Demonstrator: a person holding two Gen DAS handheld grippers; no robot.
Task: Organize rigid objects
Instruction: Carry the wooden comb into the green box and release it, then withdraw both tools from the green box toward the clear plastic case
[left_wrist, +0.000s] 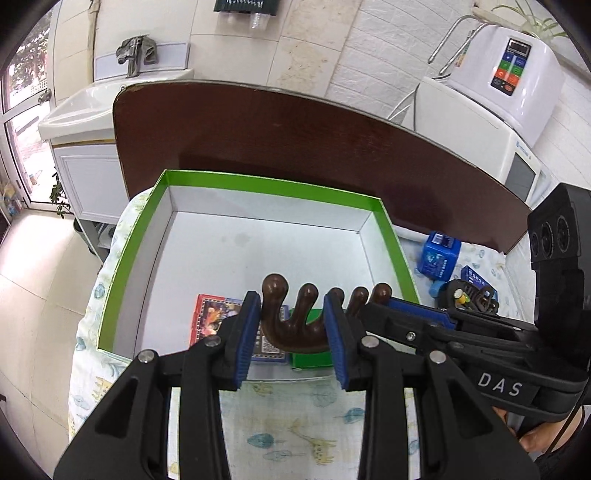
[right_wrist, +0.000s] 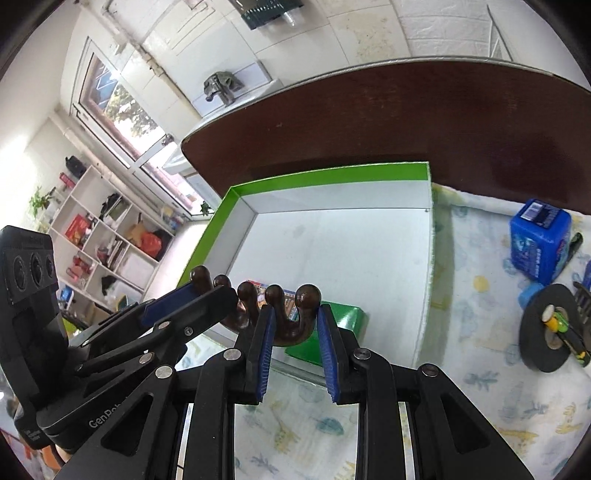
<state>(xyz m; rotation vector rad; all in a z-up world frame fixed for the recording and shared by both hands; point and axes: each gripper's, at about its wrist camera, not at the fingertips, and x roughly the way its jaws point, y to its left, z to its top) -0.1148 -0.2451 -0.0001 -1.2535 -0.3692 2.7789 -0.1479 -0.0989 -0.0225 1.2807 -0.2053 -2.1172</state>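
A dark brown wooden piece with several round-tipped prongs (left_wrist: 295, 341) hangs over the near edge of a green box with a white inside (left_wrist: 258, 182). My left gripper (left_wrist: 293, 317) is shut on its left part, blue pads against both sides. My right gripper (left_wrist: 373, 306) comes in from the right and grips the piece's other end. In the right wrist view the right gripper (right_wrist: 294, 314) is shut on the wooden piece (right_wrist: 308, 295), and the left gripper (right_wrist: 207, 291) holds the far left prongs. The green box (right_wrist: 325, 173) lies just beyond.
Inside the box lie a red card pack (left_wrist: 210, 317), a blue pack (left_wrist: 269, 349) and a small green box (right_wrist: 332, 332). On the patterned cloth (left_wrist: 295, 424) to the right stand a blue tin (right_wrist: 539, 240) and a black disc (right_wrist: 550, 328). A dark brown board (left_wrist: 295, 136) rises behind.
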